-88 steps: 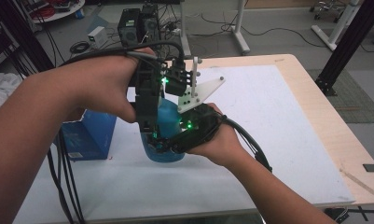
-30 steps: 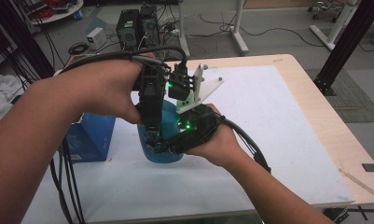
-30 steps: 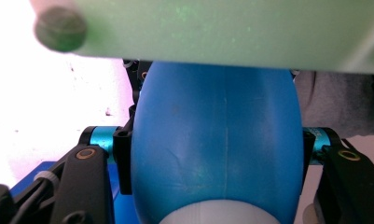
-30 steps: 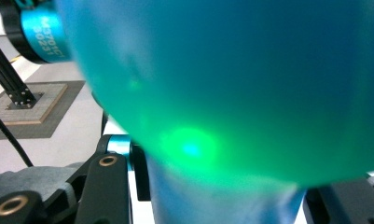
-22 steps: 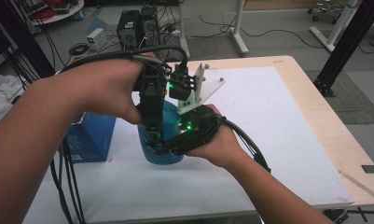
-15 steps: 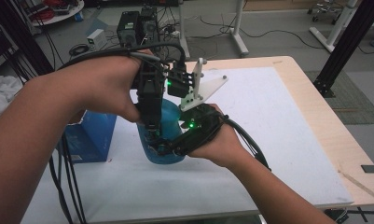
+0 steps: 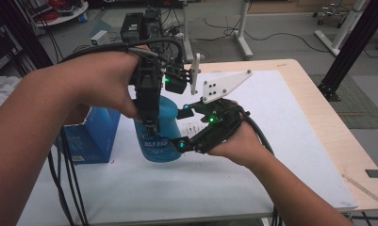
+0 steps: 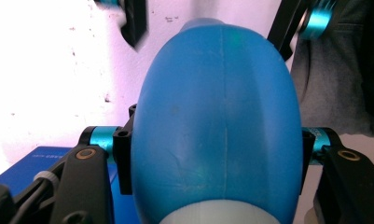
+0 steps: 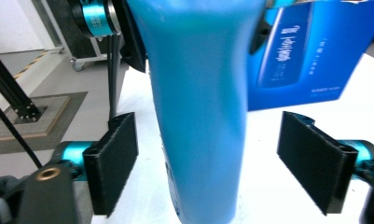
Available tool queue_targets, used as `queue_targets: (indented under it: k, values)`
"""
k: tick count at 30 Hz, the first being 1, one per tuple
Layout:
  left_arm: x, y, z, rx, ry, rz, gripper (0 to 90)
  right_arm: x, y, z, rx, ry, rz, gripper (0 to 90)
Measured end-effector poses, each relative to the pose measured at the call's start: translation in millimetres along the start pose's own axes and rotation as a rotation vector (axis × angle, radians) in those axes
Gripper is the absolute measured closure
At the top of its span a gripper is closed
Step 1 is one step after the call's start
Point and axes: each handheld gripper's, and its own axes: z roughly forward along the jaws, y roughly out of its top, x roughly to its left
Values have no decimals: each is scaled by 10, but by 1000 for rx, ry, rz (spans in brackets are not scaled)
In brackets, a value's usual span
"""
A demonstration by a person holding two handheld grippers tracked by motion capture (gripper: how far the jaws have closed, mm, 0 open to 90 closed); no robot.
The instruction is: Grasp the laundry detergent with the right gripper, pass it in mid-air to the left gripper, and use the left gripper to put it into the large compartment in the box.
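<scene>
Meanwhile, on a white-covered desk, a person works a blue bottle with two sets of hand-held tongs. The bottle stands near the desk's left side, just beside a blue box printed with the same bottle's picture.

The left tongs come down from above and are clenched on the bottle's upper body; in the left gripper view the blue bottle bulges between the two pads, which press on its flanks. The right tongs reach in from the side at the bottle's lower half. Their jaws have just been opening: in the right gripper view the ribbed pads stand apart from the bottle, with daylight on both sides, so this pair grips nothing though the bottle is between them.

The risk, by this reading, is that one grip now carries everything. The bottle's smooth, rounded shoulder could slide out of the left pads, or the soft wall could buckle under the squeeze. A swing of the right tongs as they draw back could clip the bottle's base and tip it against the box. Trailing cables at the desk's left edge could also snag a forearm.
</scene>
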Motion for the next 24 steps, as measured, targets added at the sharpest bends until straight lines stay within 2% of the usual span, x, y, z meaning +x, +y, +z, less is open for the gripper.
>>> queue_targets:
  k: [6, 9, 11, 14, 20, 23, 24]
  values:
    - [41, -50, -89, 2, -10, -24, 392, -27, 1, -131, 33, -19, 2, 120]
    - [68, -108, -158, -4, -15, -57, 392, -38, 11, -189, 59, -29, -2, 105]
    - [102, -161, -220, -3, -19, -81, 391, -52, 24, -219, 84, -59, -3, 10]
    - [162, -266, -328, -11, -18, -120, 391, -72, 59, -291, 123, -67, -10, 10]
    - [294, -522, -567, -2, -20, -237, 391, -132, 184, -448, 226, -80, -38, 6]
    - [360, -680, -706, -1, -18, -325, 391, -151, 257, -537, 269, -95, -54, 6]
    - [374, -732, -749, -2, -18, -367, 391, -157, 281, -565, 279, -96, -60, 6]
